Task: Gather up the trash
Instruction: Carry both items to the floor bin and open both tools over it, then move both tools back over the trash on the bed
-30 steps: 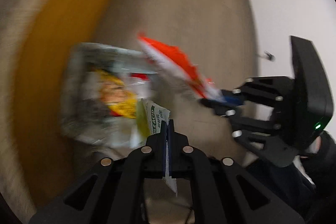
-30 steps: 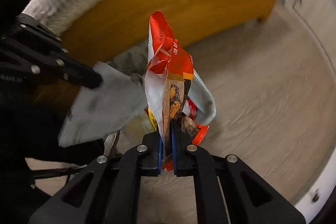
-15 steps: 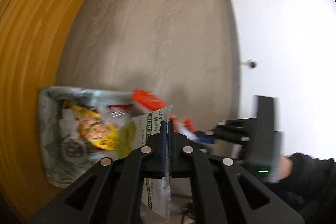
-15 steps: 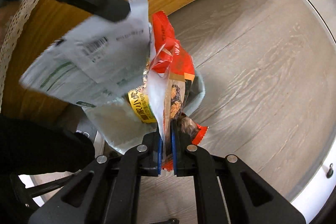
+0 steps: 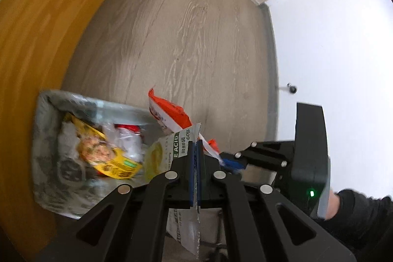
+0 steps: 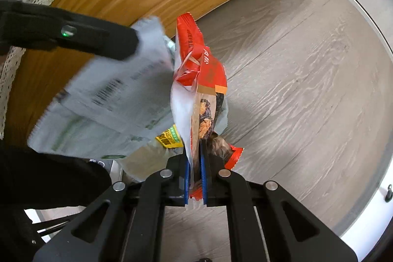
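Holding: left gripper (image 5: 196, 146) clamped on white green-print wrapper (image 5: 180, 139); right gripper (image 6: 195, 158) clamped on red snack bag (image 6: 196, 70).
Location: both above lined trash bin (image 5: 44, 139) on floor.
Risk: red bag hangs near the bin's edge; early release may drop it outside.
Risk: wrappers touching may snag.

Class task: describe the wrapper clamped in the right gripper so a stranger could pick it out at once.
Start at the lined trash bin on the floor beside the wooden furniture. Above its near edge, the right gripper pinches an orange-red snack wrapper; unlike the pale wrapper beside it, it is bright red.
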Demonstrator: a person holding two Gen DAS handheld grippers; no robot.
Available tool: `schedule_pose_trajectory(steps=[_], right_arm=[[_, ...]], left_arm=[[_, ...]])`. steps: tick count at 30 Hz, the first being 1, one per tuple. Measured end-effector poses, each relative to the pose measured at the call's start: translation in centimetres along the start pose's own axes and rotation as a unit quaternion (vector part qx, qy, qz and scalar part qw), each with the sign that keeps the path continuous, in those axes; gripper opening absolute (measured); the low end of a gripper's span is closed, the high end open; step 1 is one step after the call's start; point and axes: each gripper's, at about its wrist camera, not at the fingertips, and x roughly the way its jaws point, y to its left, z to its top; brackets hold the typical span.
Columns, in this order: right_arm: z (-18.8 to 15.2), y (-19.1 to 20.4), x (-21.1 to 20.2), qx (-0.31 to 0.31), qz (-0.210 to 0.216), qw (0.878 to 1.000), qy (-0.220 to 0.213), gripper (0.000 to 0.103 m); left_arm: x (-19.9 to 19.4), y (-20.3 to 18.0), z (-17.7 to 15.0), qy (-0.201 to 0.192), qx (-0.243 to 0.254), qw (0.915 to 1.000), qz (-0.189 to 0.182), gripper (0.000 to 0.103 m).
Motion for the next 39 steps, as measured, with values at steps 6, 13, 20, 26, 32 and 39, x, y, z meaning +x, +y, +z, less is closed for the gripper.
schedule_pose_trajectory(steps=[6,13,20,26,32,39], right_arm=[[-0.3,-0.3,0.9,0.006,-0.002,1.0,0.015,0.008],[-0.3,1.6,2.7,-0.01,0.011,0.999,0.032,0.008],[1.1,5.0,4.4,-0.075,0.02,0.996,0.038,0.008],[3.5,8.6,9.2,-0.204,-0.044,0.976,0.063,0.024],[5.3,9.3,8.5,-0.227,-0.056,0.971,0.059,0.073],[4.3,7.5,2.3,-0.152,-0.038,0.987,0.031,0.073]], left_arm=[[3.3,2.6,-1.3,0.006,0.005,0.999,0.043,0.0],[4.8,4.3,-3.5,0.047,0.152,0.9529,0.258,0.045],[-8.0,1.6,-4.3,-0.063,0.101,0.9593,0.256,0.055],[-20.7,0.3,-8.7,-0.21,-0.005,0.9501,0.231,0.062],[-26.9,-0.2,-13.8,-0.287,-0.059,0.9157,0.275,0.065],[-28.4,-0.7,-16.7,-0.317,-0.102,0.9031,0.271,0.065]])
